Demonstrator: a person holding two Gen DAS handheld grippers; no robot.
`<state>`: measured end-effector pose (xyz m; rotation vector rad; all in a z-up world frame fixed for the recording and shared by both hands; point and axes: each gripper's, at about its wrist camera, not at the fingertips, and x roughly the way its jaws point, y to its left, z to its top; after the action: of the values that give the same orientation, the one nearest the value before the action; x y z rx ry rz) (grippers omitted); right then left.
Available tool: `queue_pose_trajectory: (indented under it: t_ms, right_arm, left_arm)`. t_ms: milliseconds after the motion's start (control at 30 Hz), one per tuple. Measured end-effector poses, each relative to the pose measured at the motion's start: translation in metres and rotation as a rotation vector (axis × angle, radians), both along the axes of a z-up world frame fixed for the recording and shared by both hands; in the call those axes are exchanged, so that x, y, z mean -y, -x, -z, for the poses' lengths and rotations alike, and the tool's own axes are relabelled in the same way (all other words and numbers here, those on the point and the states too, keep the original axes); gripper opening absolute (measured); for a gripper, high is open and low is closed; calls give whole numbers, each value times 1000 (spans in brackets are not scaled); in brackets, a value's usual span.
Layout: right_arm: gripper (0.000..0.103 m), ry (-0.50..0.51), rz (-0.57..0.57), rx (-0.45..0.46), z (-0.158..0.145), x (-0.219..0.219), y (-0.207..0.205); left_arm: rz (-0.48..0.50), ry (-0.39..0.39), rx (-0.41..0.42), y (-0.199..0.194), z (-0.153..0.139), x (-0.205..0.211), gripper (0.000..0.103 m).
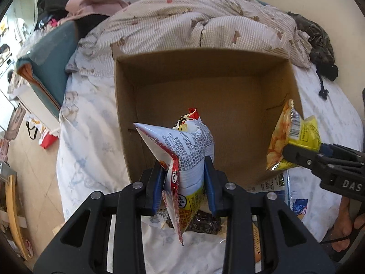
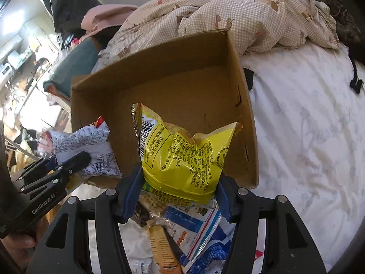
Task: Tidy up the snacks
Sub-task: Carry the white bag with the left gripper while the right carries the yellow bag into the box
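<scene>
An open cardboard box [image 1: 205, 86] [image 2: 173, 73] lies on the bed, with nothing lying on its floor. My left gripper [image 1: 186, 173] is shut on a white and red snack bag [image 1: 182, 150], held over the box's near edge. The same bag [image 2: 86, 141] shows at the left in the right wrist view, with the left gripper [image 2: 75, 162] on it. My right gripper [image 2: 180, 182] is shut on a yellow chip bag [image 2: 182, 155], also over the near edge. In the left wrist view that yellow bag [image 1: 294, 137] hangs at the box's right wall, in the right gripper [image 1: 303, 153].
Several loose snack packets [image 2: 182, 233] [image 1: 200, 223] lie on the white sheet [image 2: 308, 137] below the grippers. A checked quilt [image 1: 205, 22] is bunched behind the box. A teal cushion [image 1: 52, 52] and clutter lie to the left, beyond the bed's edge.
</scene>
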<state>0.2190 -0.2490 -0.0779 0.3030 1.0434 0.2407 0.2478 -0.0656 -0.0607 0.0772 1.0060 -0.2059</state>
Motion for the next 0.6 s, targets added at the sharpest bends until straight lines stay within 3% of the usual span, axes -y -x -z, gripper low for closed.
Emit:
queue_pose_trajectory:
  t_ms: [100, 600]
  right_arm:
    - [60, 11, -12, -2, 2, -3, -1]
    - [62, 18, 6, -46, 12, -7, -10]
  left_arm:
    - [-14, 35, -18, -4, 4, -1, 28]
    - [-22, 32, -11, -5, 3, 1, 31]
